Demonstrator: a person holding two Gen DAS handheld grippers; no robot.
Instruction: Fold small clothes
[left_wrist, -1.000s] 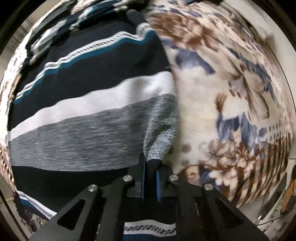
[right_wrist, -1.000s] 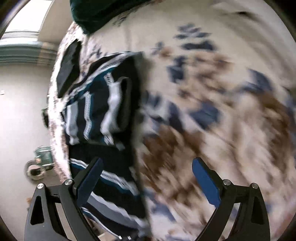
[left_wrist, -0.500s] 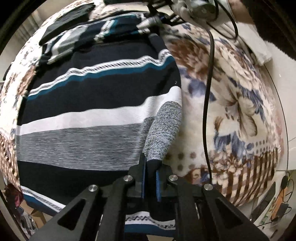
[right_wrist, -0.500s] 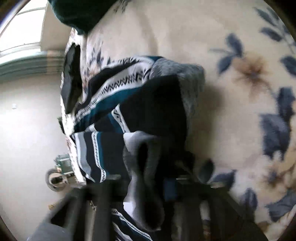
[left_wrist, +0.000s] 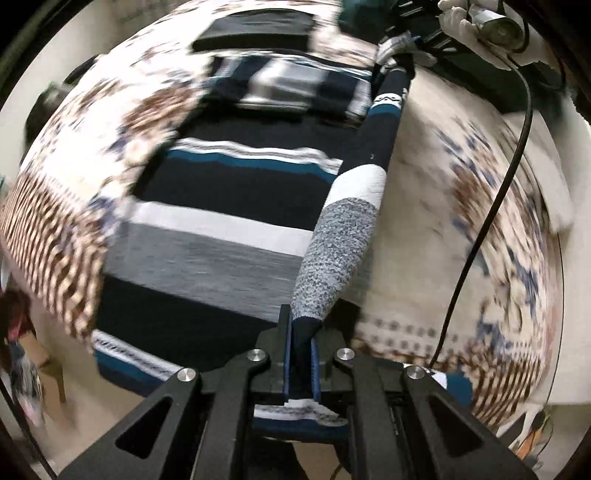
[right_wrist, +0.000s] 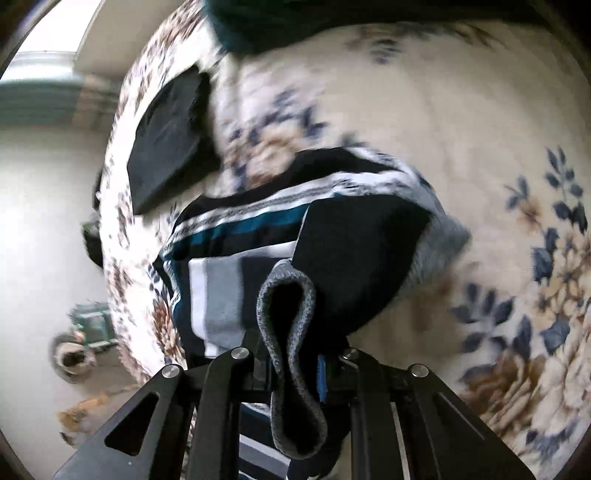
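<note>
A small striped sweater (left_wrist: 221, 206) in navy, white, grey and teal lies on a floral blanket (left_wrist: 461, 229). My left gripper (left_wrist: 301, 354) is shut on the sweater's right edge near the hem and holds it raised, so that edge stretches taut toward the far end. My right gripper (right_wrist: 295, 358) is shut on the sweater's grey ribbed cuff (right_wrist: 288, 332), with the dark sleeve (right_wrist: 354, 251) bunched just beyond the jaws. The right gripper also shows at the top of the left wrist view (left_wrist: 399, 48), gripping the far end of the same edge.
A folded black garment (right_wrist: 166, 136) lies on the blanket beyond the sweater, also in the left wrist view (left_wrist: 255, 31). A dark teal garment (right_wrist: 280, 18) lies at the far end. A black cable (left_wrist: 491, 206) hangs across the blanket. The bed's edge and floor are at left (right_wrist: 44, 221).
Both grippers have lifted the sweater's right edge up off the blanket and pulled it taut. The right gripper, open a second ago, closed on the cuff.
</note>
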